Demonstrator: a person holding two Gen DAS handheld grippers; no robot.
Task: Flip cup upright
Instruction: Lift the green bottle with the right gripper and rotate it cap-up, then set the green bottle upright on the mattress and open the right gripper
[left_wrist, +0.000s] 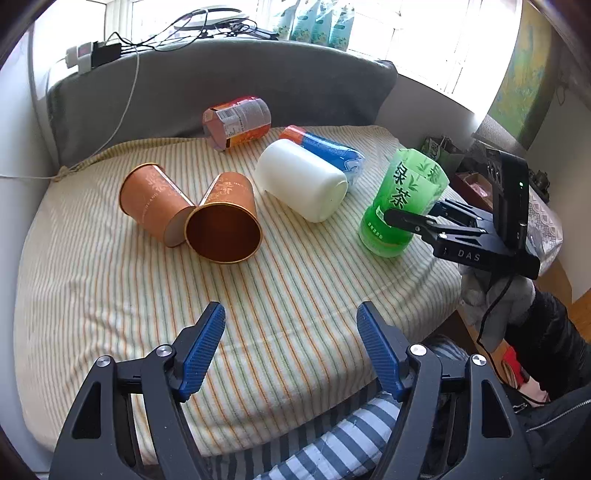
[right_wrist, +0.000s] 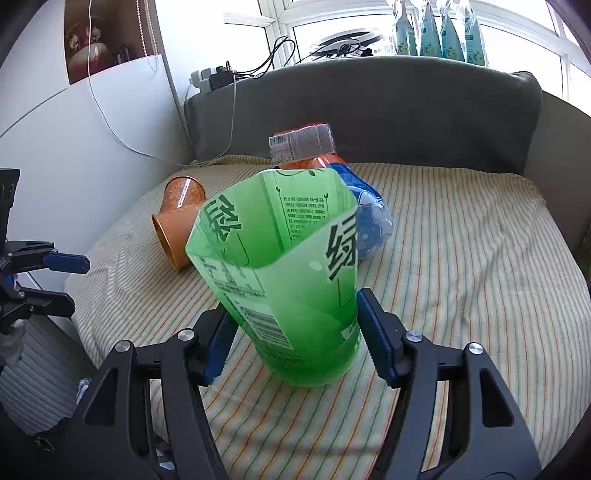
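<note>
Striped terry cloth bears translucent green cup, upright between right hand-held gripper pads.

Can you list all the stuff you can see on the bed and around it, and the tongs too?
green cup: one, see-through green with writing, standing upright on the blanket, open end up, between the right tongs' pads
copper cups: two, copper-orange, lying on their sides, touching, left part of the blanket
white cup: one, white, on its side, middle
blue cup: one, blue with an orange end, on its side behind the white cup
orange cup: one, orange with a label, on its side by the grey headboard
blanket: one, cream with stripes, covering the bed
headboard: one, grey, at the back
left tongs: blue pads, open, holding nothing
right tongs: blue pads, shut on the green cup
</note>
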